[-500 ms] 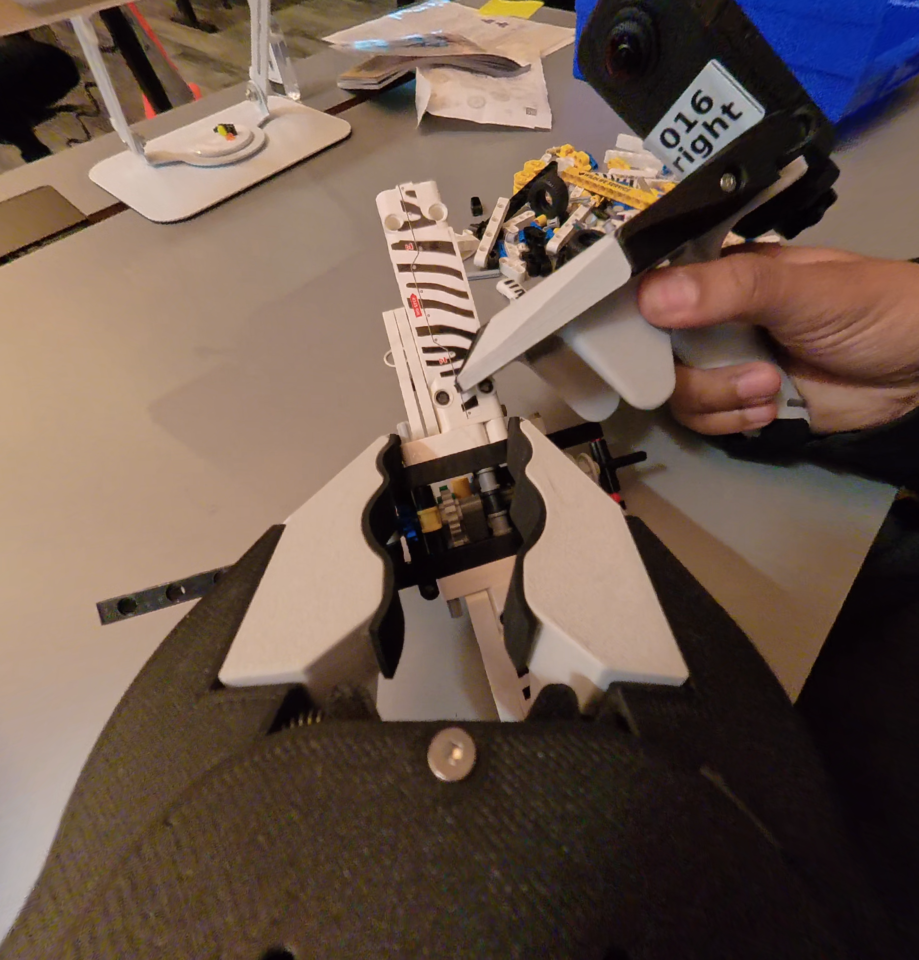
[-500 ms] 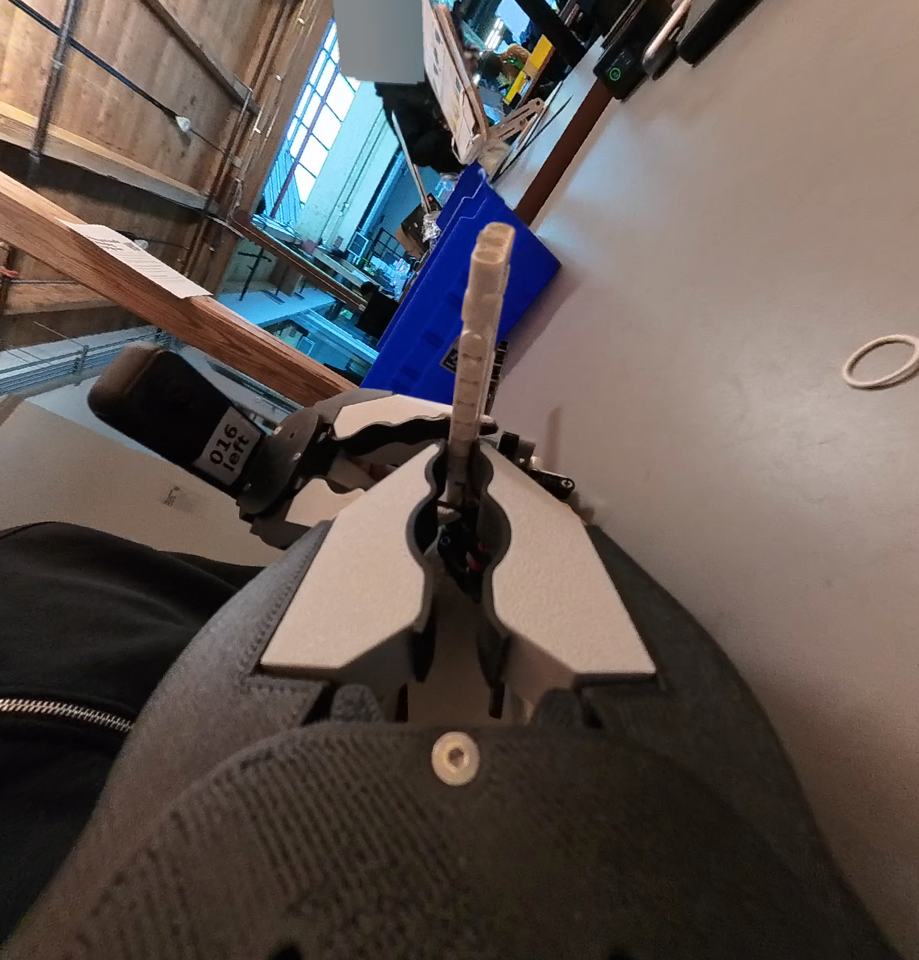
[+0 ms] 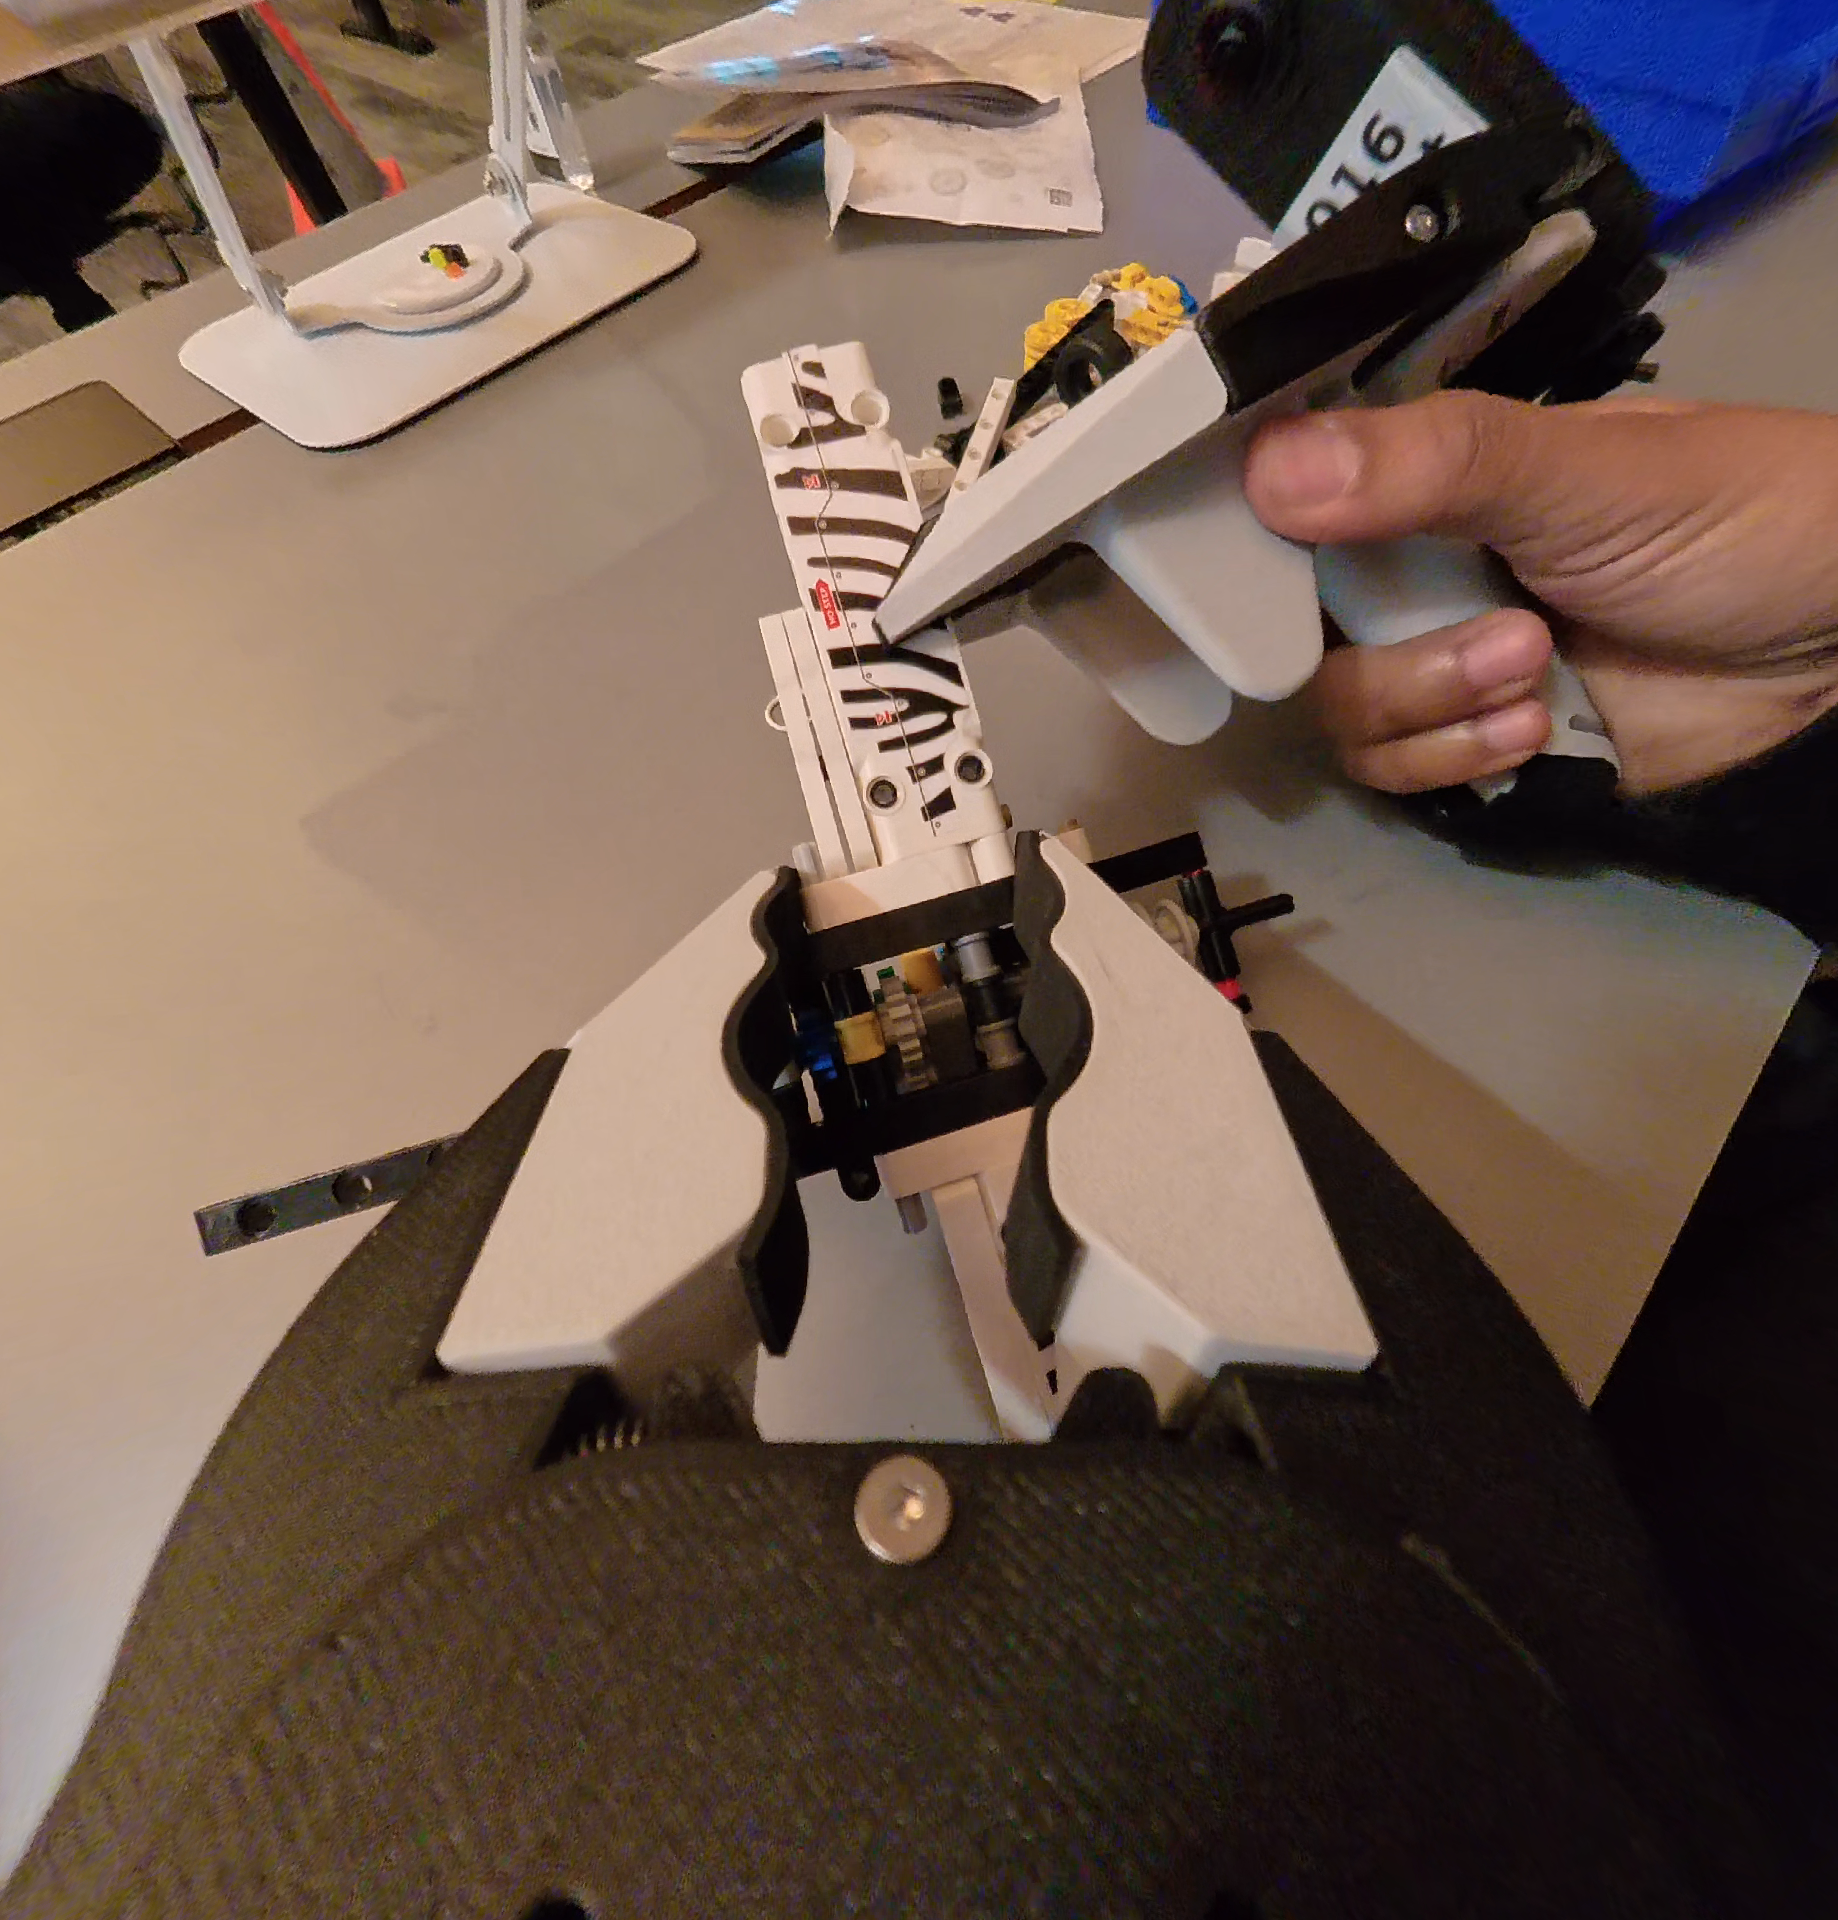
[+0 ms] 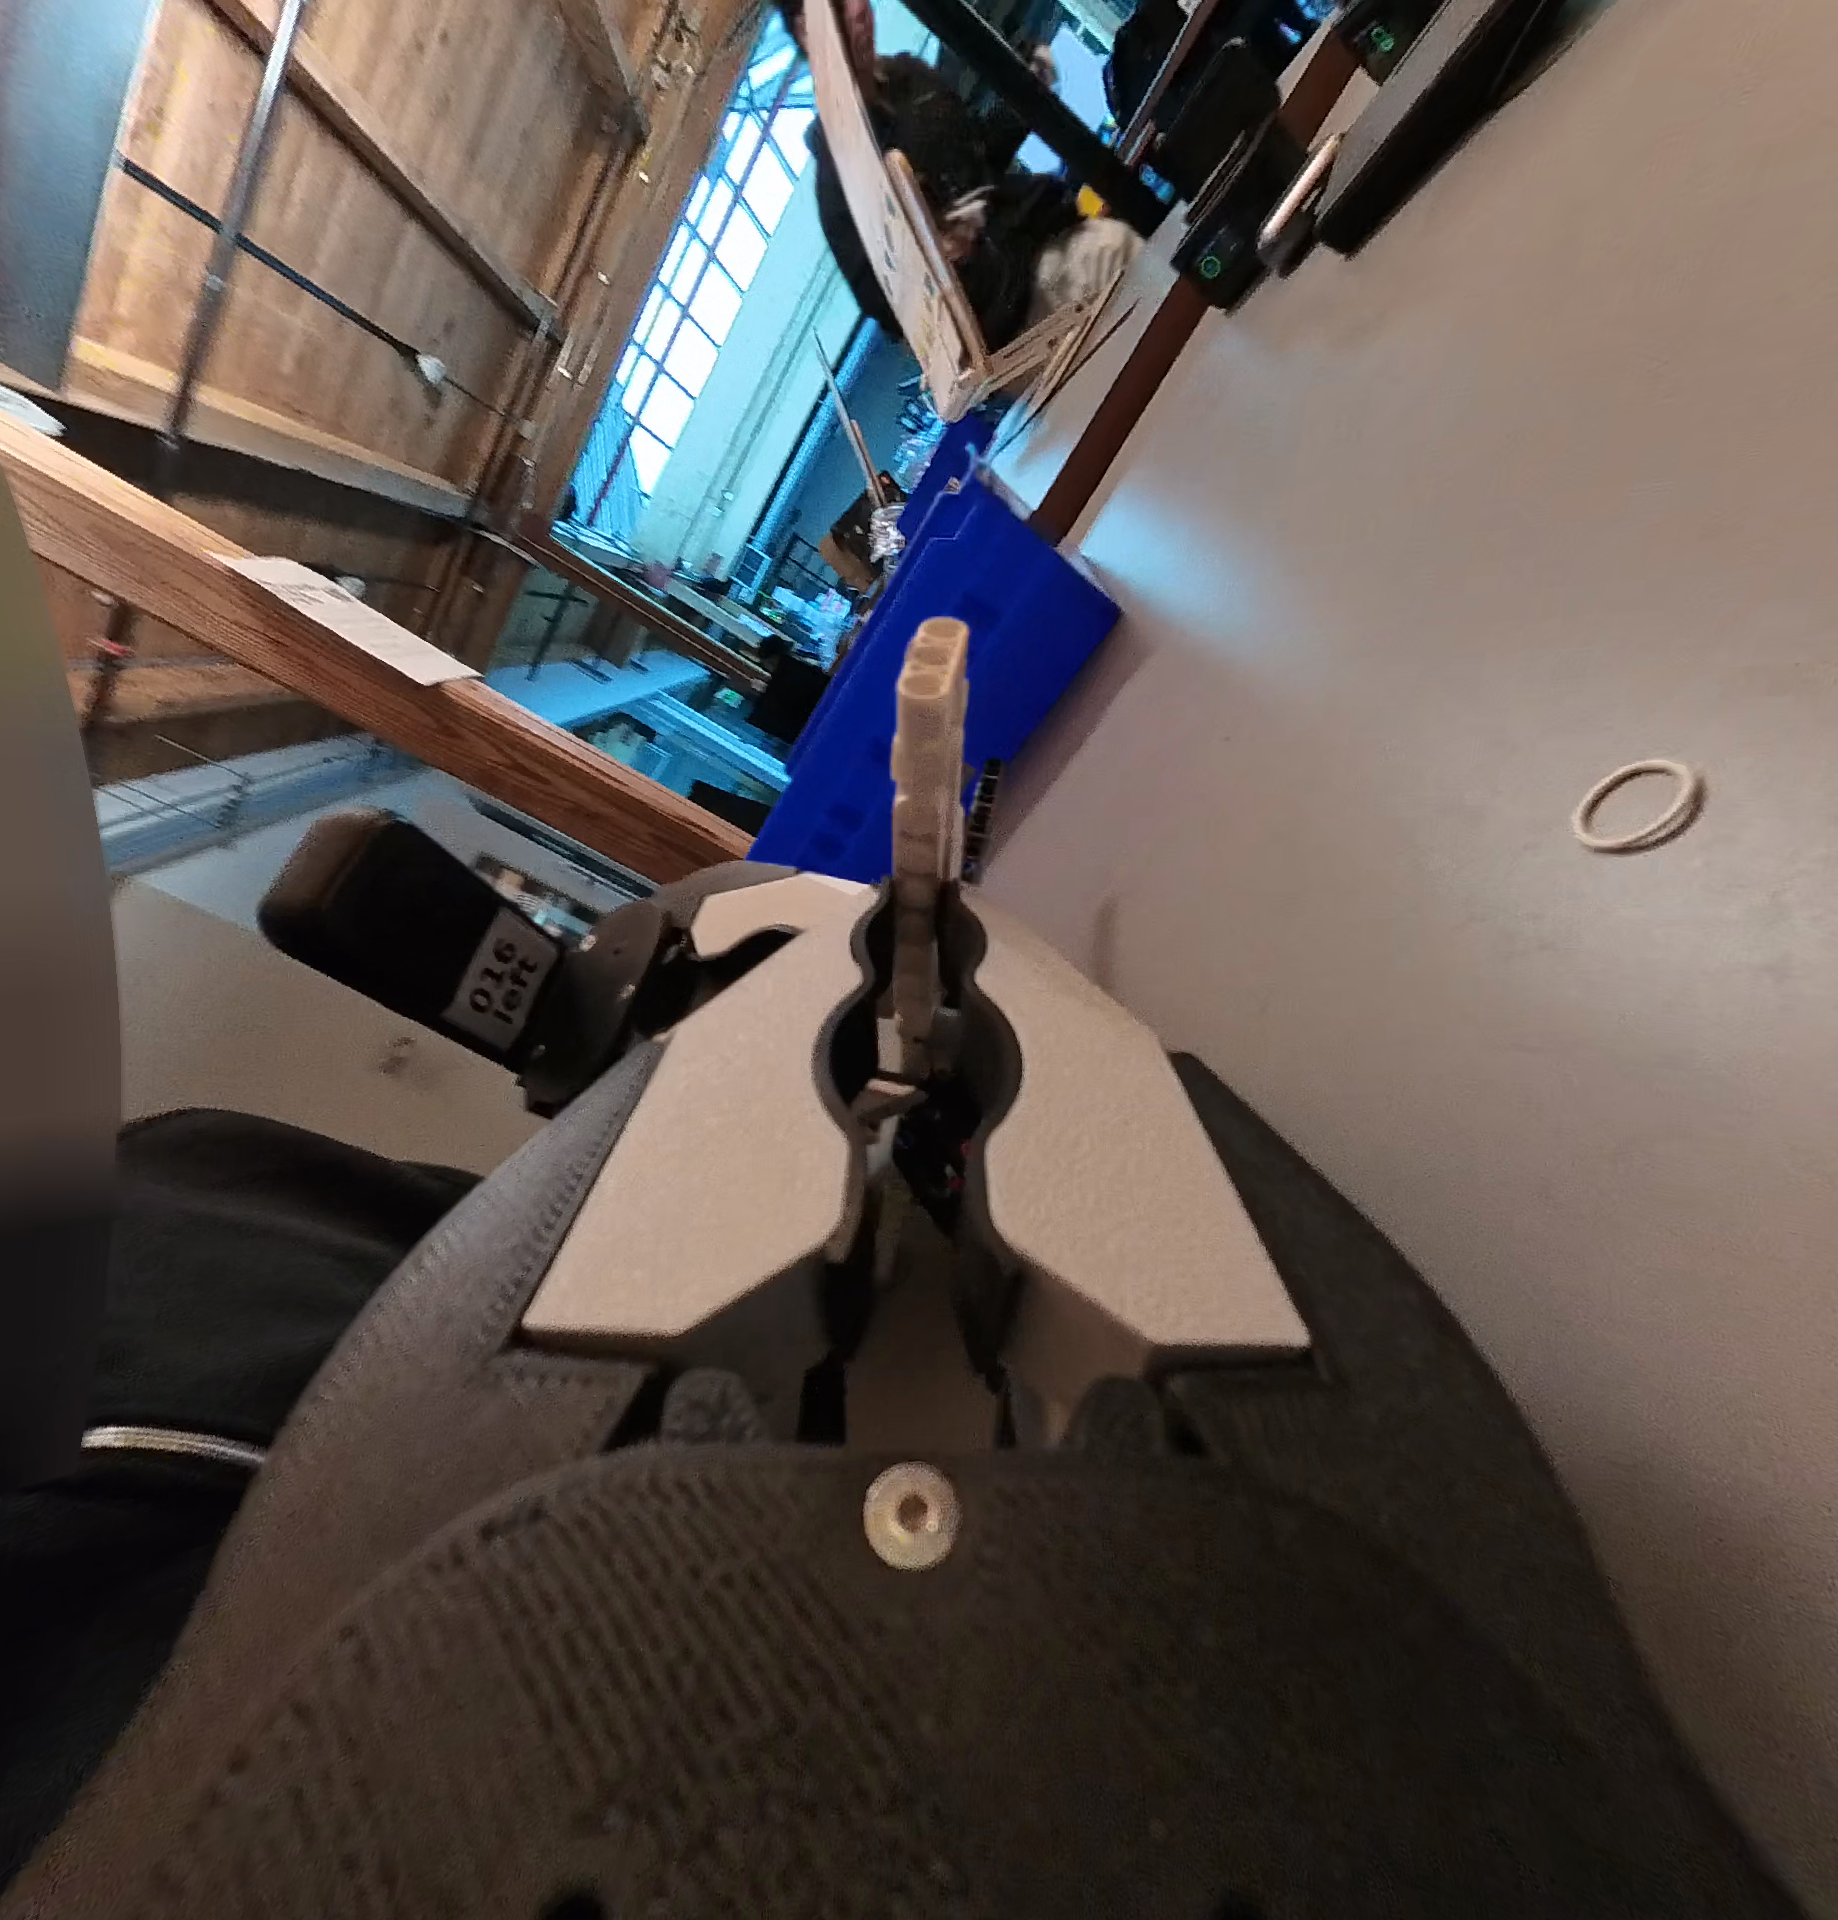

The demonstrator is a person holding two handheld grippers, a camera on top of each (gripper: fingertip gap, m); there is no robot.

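Note:
My left gripper [image 3: 910, 894] is shut on a brick-built model [image 3: 925, 1018]: its pads press the black frame that holds gears and axles. A long white panel with black stripes [image 3: 853, 540] rises from that frame, away from me. My right gripper [image 3: 884, 623], held by a hand [image 3: 1580, 592], pinches this panel about halfway along its length. In the right wrist view the panel [image 4: 930, 748] shows edge-on, sticking out past my right gripper [image 4: 915, 914], with both pads against it. The left gripper [image 4: 624, 987] sits just behind on the left.
A pile of loose bricks [image 3: 1102, 322] lies behind the panel. Papers [image 3: 956, 156], a white stand base [image 3: 427, 301] and a blue bin [image 4: 956, 665] stand farther back. A dark holed beam [image 3: 302, 1210] lies at the left, and a rubber band [image 4: 1637, 805] lies on the grey table [image 3: 375, 727]. The gap from one gripper's tips to the other's is roughly 4 cm.
My right gripper has slid along the striped panel, away from the left gripper, so less of the panel sticks out beyond its tips. The left gripper holds the model still.

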